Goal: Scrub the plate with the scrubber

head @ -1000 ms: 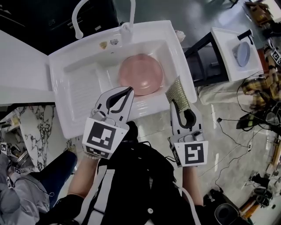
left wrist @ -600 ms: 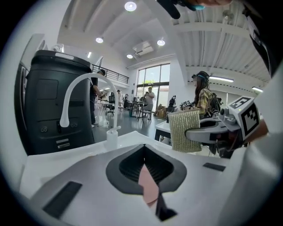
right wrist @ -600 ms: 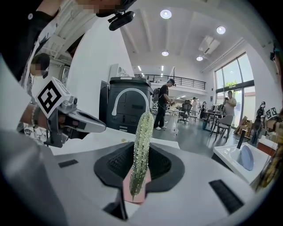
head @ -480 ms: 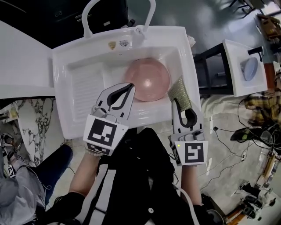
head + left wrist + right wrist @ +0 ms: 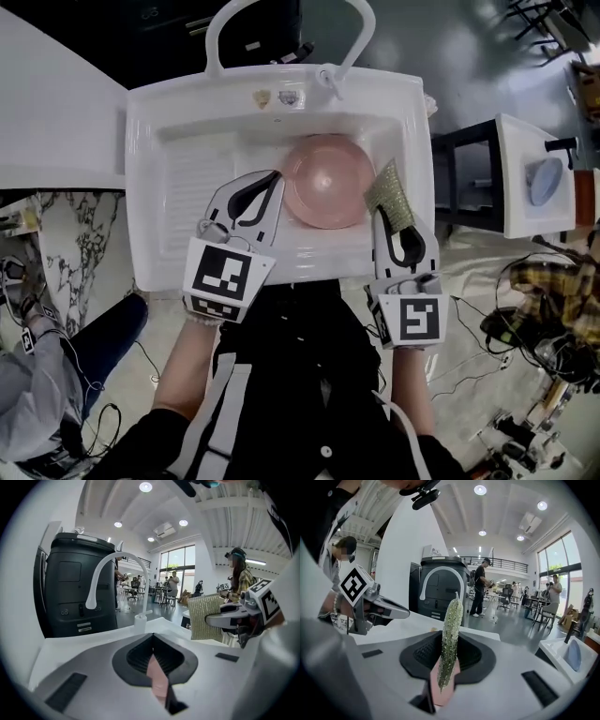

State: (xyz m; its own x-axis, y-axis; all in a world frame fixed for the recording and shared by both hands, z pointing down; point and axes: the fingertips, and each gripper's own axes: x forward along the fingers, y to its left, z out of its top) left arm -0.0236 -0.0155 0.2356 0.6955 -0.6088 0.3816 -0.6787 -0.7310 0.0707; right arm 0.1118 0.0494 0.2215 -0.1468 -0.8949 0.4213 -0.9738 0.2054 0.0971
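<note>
Now my left gripper [image 5: 277, 180], jaws pressed together, sits just left of the plate [image 5: 328, 183]; my right gripper [image 5: 386, 216] pinches the scrubber [image 5: 390, 194].

The plate [image 5: 330, 180] was pink, the scrubber [image 5: 392, 196] glittery gold-green, and the sink [image 5: 145, 187] plain white, ridged at left.

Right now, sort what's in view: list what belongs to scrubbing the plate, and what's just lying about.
For the job:
- pink plate, lying in the white sink
- glittery scrubber, held in the right gripper
- left gripper, shut and empty

Lying about:
- blue-grey dish in the second small sink
- cables on the floor
</note>
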